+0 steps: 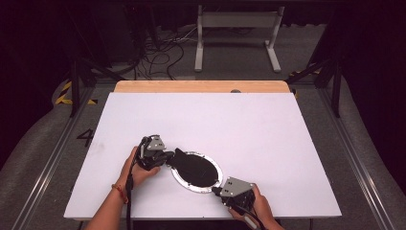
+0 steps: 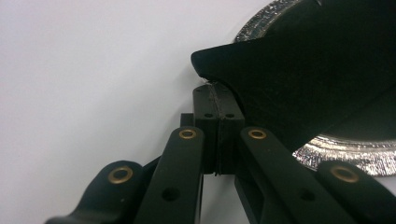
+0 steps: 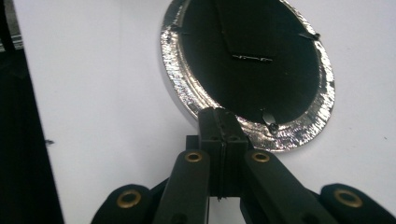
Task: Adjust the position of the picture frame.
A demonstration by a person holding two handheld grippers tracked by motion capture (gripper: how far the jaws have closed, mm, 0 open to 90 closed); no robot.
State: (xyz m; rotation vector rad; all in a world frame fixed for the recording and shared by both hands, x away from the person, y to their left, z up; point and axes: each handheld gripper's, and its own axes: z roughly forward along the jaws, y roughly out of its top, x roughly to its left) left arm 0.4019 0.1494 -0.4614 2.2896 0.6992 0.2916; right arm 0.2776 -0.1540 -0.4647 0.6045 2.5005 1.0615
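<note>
Both pairs of jaws are pressed together, and each pinches a different part of the same thing; the left gripper (image 1: 165, 158) has its jaws closed on the corner of a black flap (image 2: 280, 79), while the right gripper (image 1: 218, 190) has its jaws clamped on the rim of a silver foil dish (image 3: 299, 126).

By size, the white table top (image 1: 249, 124) comes first; it reaches across most of the high view, with a strip of bare wood (image 1: 201, 86) along its far edge and grey floor around it.

Next comes the dish (image 1: 178, 176); it is oval, lies flat on the near part of the table between the two hands, and is well inside the table's edges; its crinkled foil rim (image 2: 345, 151) shines around a black inside (image 3: 261, 70).

The black flap (image 1: 191, 165) covers the middle of the dish; in the left gripper view its near corner is lifted clear of the rim and tilts up toward the gripper; whether it is a loose lid or joined to the dish I cannot tell.

Each gripper is held by a hand; the left hand (image 1: 136, 170) lies at the dish's left end; the right hand (image 1: 258, 203) lies at its near right end, close to the table's front edge.

Smallest are a few small dark clips or tabs (image 3: 272, 126) at the inner rim in the right gripper view; one sits just beside the closed right jaws.
</note>
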